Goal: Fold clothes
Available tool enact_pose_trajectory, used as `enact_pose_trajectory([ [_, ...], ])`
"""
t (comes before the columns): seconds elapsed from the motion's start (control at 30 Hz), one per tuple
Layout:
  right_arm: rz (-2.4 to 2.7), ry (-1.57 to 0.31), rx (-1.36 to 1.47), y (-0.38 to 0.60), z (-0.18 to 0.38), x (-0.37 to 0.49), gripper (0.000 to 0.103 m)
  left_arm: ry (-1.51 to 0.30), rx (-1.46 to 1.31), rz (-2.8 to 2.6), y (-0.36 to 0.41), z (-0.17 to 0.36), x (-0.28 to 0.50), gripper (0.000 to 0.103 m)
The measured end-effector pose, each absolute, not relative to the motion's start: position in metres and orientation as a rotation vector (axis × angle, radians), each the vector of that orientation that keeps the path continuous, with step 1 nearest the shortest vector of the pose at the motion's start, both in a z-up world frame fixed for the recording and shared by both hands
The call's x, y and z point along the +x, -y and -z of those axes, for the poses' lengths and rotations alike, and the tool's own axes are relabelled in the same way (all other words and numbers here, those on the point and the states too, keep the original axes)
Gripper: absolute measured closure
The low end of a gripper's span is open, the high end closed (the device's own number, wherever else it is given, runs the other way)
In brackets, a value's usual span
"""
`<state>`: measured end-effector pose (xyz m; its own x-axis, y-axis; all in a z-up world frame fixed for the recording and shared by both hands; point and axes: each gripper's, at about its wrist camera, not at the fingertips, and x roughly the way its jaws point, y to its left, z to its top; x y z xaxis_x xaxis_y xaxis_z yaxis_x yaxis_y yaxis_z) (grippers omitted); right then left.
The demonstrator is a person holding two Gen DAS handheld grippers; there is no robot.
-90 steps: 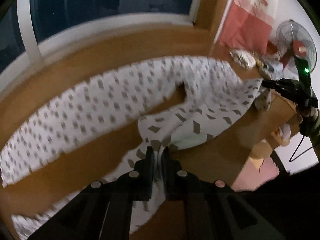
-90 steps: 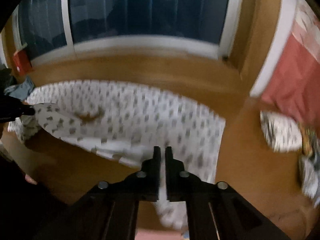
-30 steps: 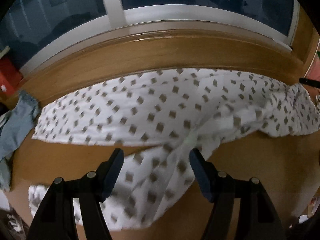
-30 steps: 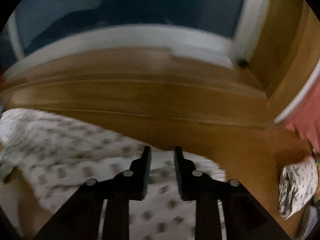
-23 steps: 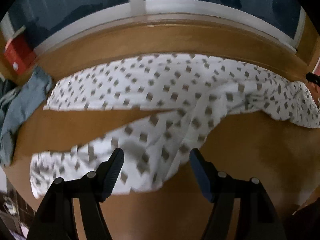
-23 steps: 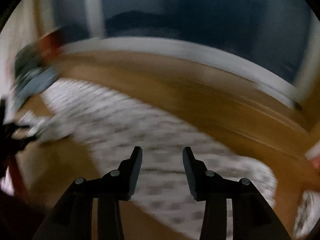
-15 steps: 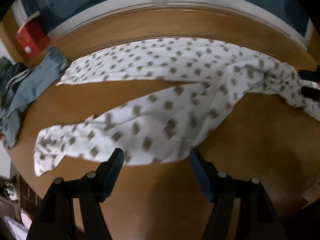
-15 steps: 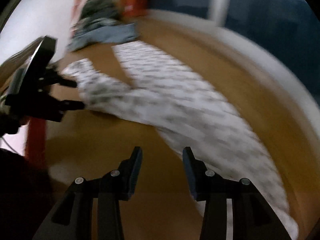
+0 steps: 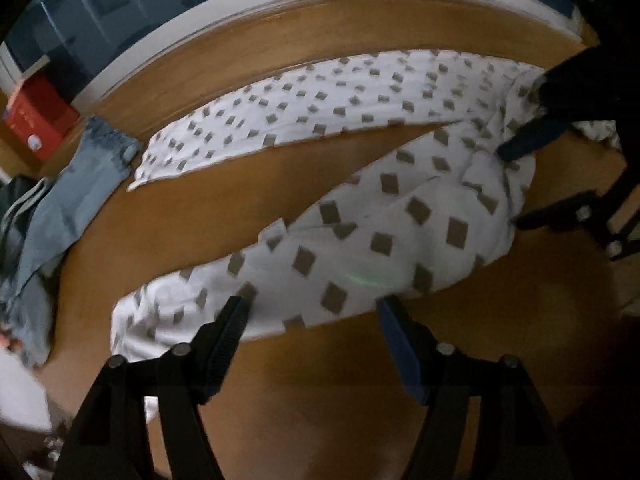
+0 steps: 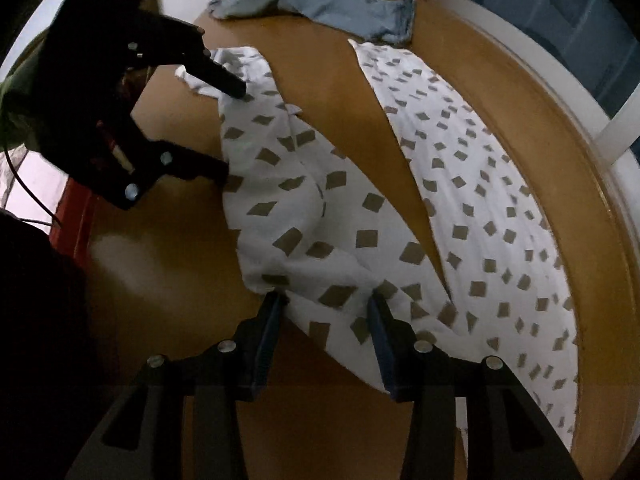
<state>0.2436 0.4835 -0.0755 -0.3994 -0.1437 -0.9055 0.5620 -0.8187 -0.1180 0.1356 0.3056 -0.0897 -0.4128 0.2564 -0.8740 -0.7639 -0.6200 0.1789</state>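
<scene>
White trousers with grey diamond print [image 9: 360,216] lie spread on the wooden table [image 9: 224,216], both legs fanned apart; they also show in the right wrist view [image 10: 460,184]. My left gripper [image 9: 312,312] is open, its fingers straddling the near leg's edge; it also shows in the right wrist view [image 10: 232,132]. My right gripper [image 10: 324,304] is open over the waist end of the near leg; it also shows in the left wrist view [image 9: 516,188] at the right.
Blue denim jeans [image 9: 60,200] lie heaped at the table's left end, also in the right wrist view [image 10: 320,0]. A red box [image 9: 36,116] stands on the sill by the dark window [image 9: 160,12]. A wooden ledge runs behind the table.
Both grippers opened and let go of the trousers, which now lie flat. The left gripper dropped toward the near leg; the right swung round to the waist end.
</scene>
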Motion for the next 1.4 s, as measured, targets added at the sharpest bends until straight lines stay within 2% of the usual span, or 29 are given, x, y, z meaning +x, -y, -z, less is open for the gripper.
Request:
enact_pose_trajectory([
  [0.03,2.244,-0.551,1.408,-0.485,0.076,0.24,0.06,-0.74,-1.125,-2.056,-0.305,0.091,0.132,0.031],
  [0.07,2.249,-0.509,1.425,-0.487,0.076,0.236,0.073,-0.703,-1.114,-2.044,-0.304,0.091,0.129,0.032],
  [0.1,2.253,-0.468,1.443,-0.49,0.075,0.231,0.086,-0.669,-1.111,-2.032,-0.304,0.091,0.126,0.046],
  [0.13,2.257,-0.427,1.462,-0.494,0.072,0.227,0.094,-0.648,-1.112,-2.029,-0.304,0.089,0.122,0.065],
  [0.17,2.248,-0.35,1.468,-0.499,0.066,0.223,0.094,-0.627,-1.112,-2.025,-0.304,0.087,0.119,0.077],
  [0.2,2.247,-0.242,1.446,-0.506,0.055,0.22,0.094,-0.59,-1.118,-2.022,-0.303,0.083,0.114,0.096],
  [0.27,2.286,-0.069,1.362,-0.524,0.028,0.211,0.094,-0.488,-1.132,-2.024,-0.299,0.069,0.102,0.096],
  [0.33,2.311,0.123,1.299,-0.548,0.008,0.191,0.094,-0.464,-1.11,-2.068,-0.298,0.053,0.086,0.096],
  [0.4,2.38,0.233,1.292,-0.571,0.005,0.161,0.094,-0.445,-1.098,-2.143,-0.301,0.04,0.06,0.096],
  [0.47,2.486,0.319,1.363,-0.596,0.016,0.129,0.085,-0.417,-1.138,-2.188,-0.309,0.036,0.029,0.093],
  [0.57,2.647,0.461,1.456,-0.636,0.029,0.098,0.085,-0.408,-1.19,-2.276,-0.324,0.034,-0.01,0.092],
  [0.7,2.778,0.63,1.29,-0.67,0.007,0.133,0.083,-0.342,-1.212,-2.269,-0.334,0.028,-0.025,0.091],
  [0.73,2.806,0.617,1.254,-0.672,-0.002,0.149,0.079,-0.326,-1.199,-2.235,-0.336,0.027,-0.021,0.088],
  [0.77,2.832,0.593,1.231,-0.672,-0.007,0.165,0.071,-0.317,-1.186,-2.193,-0.34,0.027,-0.016,0.085],
  [0.83,2.903,0.544,1.209,-0.673,-0.016,0.207,0.058,-0.334,-1.151,-2.128,-0.352,0.028,-0.001,0.068],
  [0.93,3.0,0.547,1.255,-0.673,-0.017,0.266,0.058,-0.389,-1.091,-2.026,-0.378,0.031,0.032,0.062],
  [1.07,3.089,0.742,1.357,-0.682,0.005,0.342,0.058,-0.431,-1.014,-1.822,-0.426,0.036,0.085,0.062],
  [1.17,3.103,1.086,1.31,-0.696,0.026,0.394,0.058,-0.502,-0.946,-1.687,-0.469,0.044,0.128,0.062],
  [1.3,2.981,1.597,1.075,-0.72,0.049,0.44,0.057,-0.525,-0.896,-1.556,-0.518,0.053,0.169,0.062],
  [1.4,2.879,1.777,0.929,-0.735,0.061,0.444,0.057,-0.525,-0.877,-1.494,-0.55,0.06,0.19,0.062],
])
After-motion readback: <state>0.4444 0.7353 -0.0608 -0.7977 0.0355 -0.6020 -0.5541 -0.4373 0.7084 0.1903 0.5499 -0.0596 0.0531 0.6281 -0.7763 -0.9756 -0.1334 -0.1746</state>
